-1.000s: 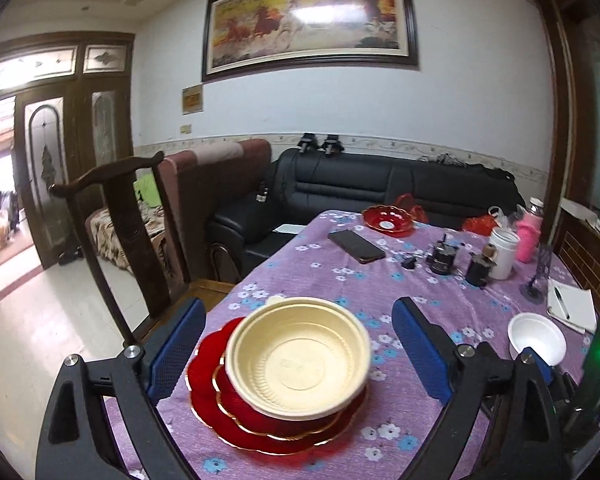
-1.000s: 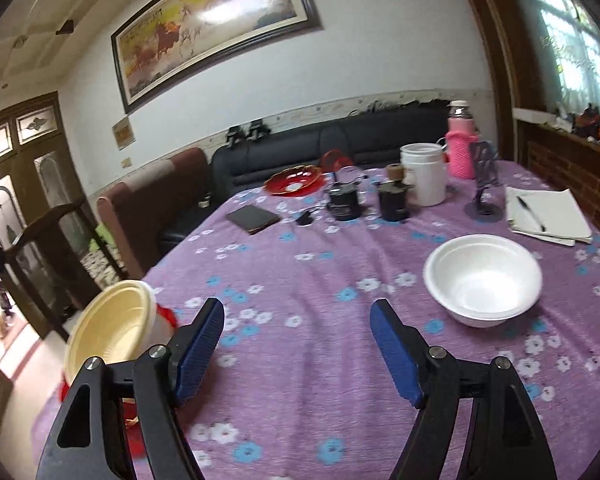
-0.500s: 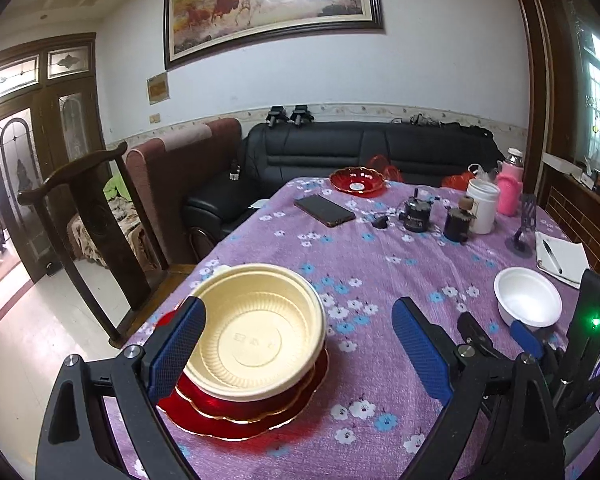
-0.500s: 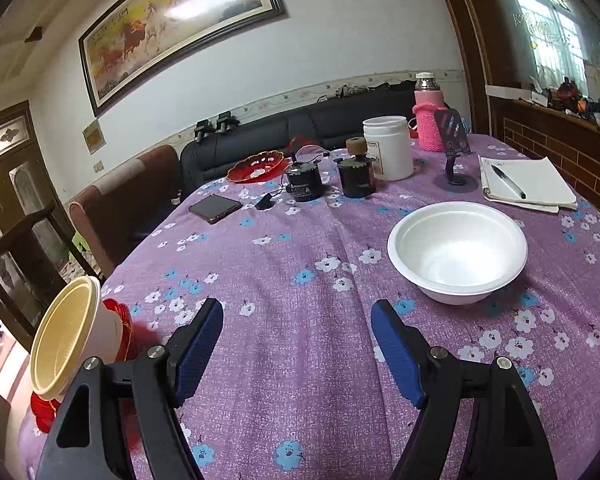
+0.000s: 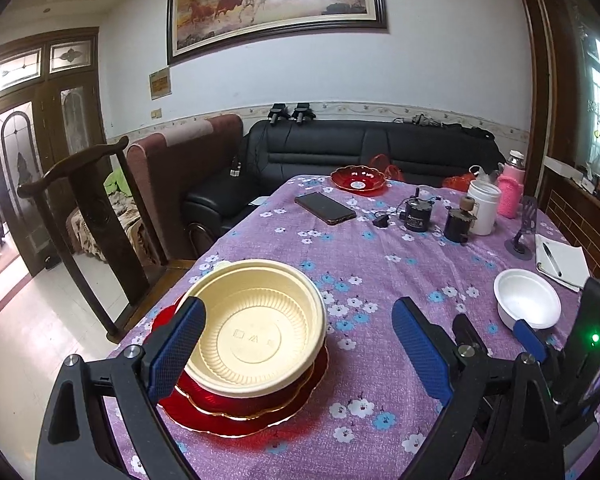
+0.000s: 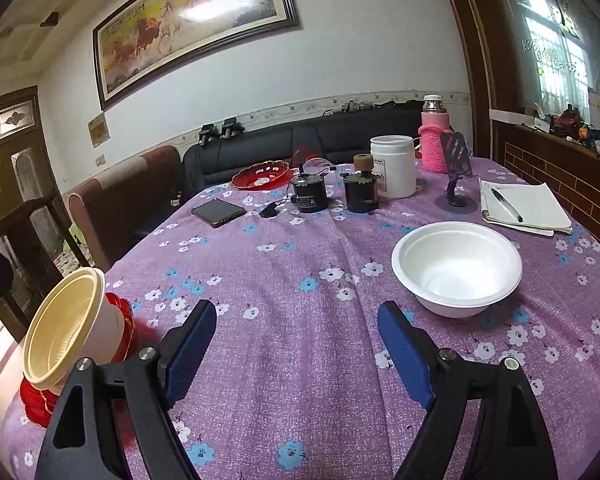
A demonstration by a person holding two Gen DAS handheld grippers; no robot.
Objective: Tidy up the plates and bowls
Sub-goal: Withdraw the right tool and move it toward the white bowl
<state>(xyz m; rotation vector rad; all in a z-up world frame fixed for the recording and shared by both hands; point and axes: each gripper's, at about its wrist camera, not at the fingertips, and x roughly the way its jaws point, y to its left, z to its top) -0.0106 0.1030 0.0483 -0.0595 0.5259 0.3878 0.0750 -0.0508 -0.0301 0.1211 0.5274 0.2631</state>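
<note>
While a phone (image 6: 218,213), jars and notebook (image 6: 524,208) sit beyond the white bowl (image 6: 456,268) on the worktop (image 6: 300,280), both claws gape empty: right claw (image 6: 296,354) near it, left claw (image 5: 296,344) over the cream bowl (image 5: 256,328) stacked on red plates (image 5: 244,416).

bare cloth (image 6: 292,280) ahead, white bowl (image 6: 456,268) right, stacked dishes (image 6: 72,336) left

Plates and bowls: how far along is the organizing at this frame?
Done: the cream bowl sits on the stacked red plates. In hand: nothing; the left gripper and the right gripper are both open and empty. Left: the white bowl and the far red plate stand apart on the table.
</note>
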